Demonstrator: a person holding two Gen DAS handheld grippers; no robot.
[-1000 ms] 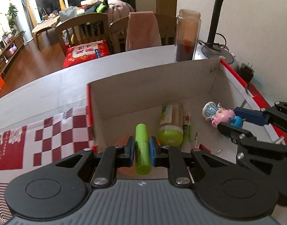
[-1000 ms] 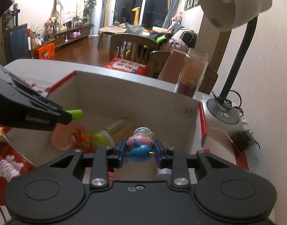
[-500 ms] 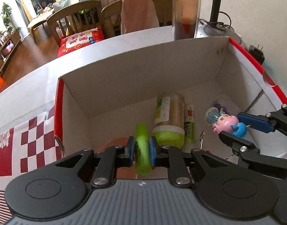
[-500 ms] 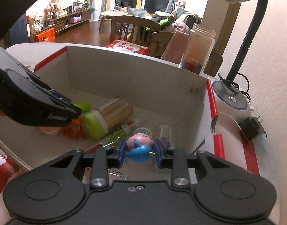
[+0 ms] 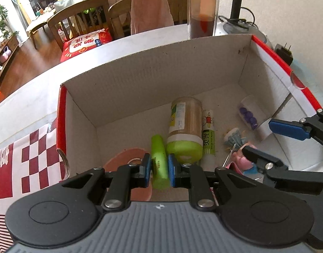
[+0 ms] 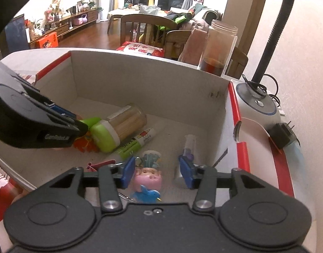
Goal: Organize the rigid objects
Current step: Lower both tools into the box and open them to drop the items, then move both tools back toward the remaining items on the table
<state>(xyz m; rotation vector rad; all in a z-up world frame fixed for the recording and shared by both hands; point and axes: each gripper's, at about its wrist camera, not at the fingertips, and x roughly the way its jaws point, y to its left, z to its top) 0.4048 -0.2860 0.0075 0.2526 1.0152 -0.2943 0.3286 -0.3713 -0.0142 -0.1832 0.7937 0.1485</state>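
My left gripper [image 5: 159, 169] is shut on a green tube [image 5: 158, 158] low inside the white cardboard box [image 5: 153, 73], beside a toothpick jar with a green lid [image 5: 185, 130] and a glue stick [image 5: 208, 141]. My right gripper [image 6: 157, 172] is open inside the box at the right. A pink pig figurine with a blue bird [image 6: 147, 179] lies on the box floor between its jaws, touching neither. The pig also shows in the left wrist view [image 5: 241, 160]. The left gripper shows in the right wrist view [image 6: 62, 122].
A small clear cup with purple dots [image 5: 249, 112] and a pink disc [image 5: 127, 160] lie in the box. A tall jar [image 6: 219, 48], a lamp base [image 6: 258, 105] and a plug [image 6: 283, 135] stand behind and right of it. A red checked cloth [image 5: 26, 158] lies left.
Both grippers have gone down into the box. The right gripper has opened and let go of the pig figurine, which now lies on the box floor. The left still grips the green tube.
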